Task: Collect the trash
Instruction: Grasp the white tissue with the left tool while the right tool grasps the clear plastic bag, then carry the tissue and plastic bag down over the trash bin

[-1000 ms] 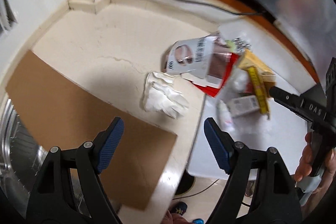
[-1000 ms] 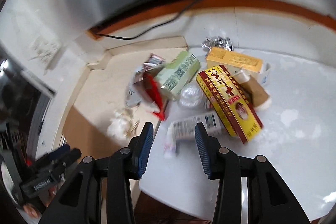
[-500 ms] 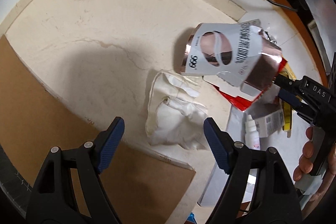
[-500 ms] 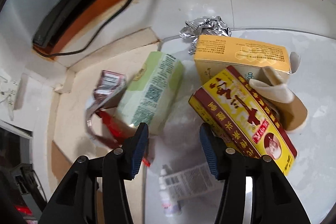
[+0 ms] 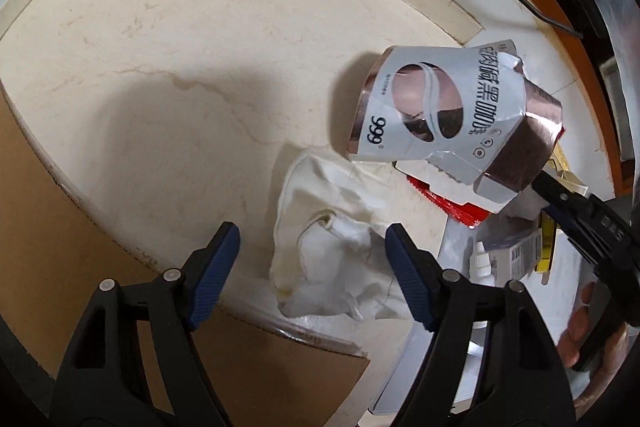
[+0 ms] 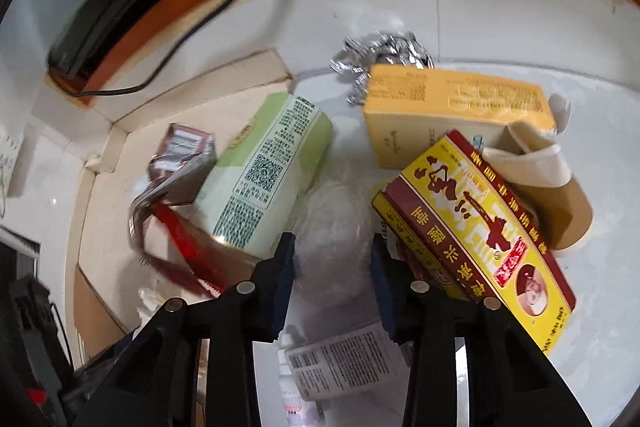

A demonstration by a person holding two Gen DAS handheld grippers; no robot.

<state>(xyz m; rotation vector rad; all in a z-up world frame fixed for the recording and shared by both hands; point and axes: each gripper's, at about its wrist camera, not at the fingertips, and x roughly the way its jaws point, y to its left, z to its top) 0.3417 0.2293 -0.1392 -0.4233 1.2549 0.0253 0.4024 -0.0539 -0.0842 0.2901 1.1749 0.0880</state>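
Left gripper [image 5: 312, 259] hangs w/ jaws spread wide over the beige tabletop [image 5: 180, 59], crumpled white tissue [image 5: 332, 247] right between the blue pads, not touched. At 2 o'clock from it, torn silver "999" box [image 5: 436, 119] tilts over a red wrapper [image 5: 448, 203]. Brown cardboard sheet [image 5: 60, 207] at 8 o'clock.

Right gripper [image 6: 332, 279] jaws parted too, nothing held, pointed at a clear crumpled plastic wad [image 6: 336, 211] in the trash pile. Green carton [image 6: 264, 171] at 11 o'clock, red-yellow box [image 6: 476, 227] at 2 o'clock leaning on the yellow box [image 6: 452, 107], foil ball [image 6: 380, 55] at 12, tan paper cup [image 6: 548, 187] at 3 o'clock. Small white leaflet box [image 6: 344, 363] lies below the jaws at 6.
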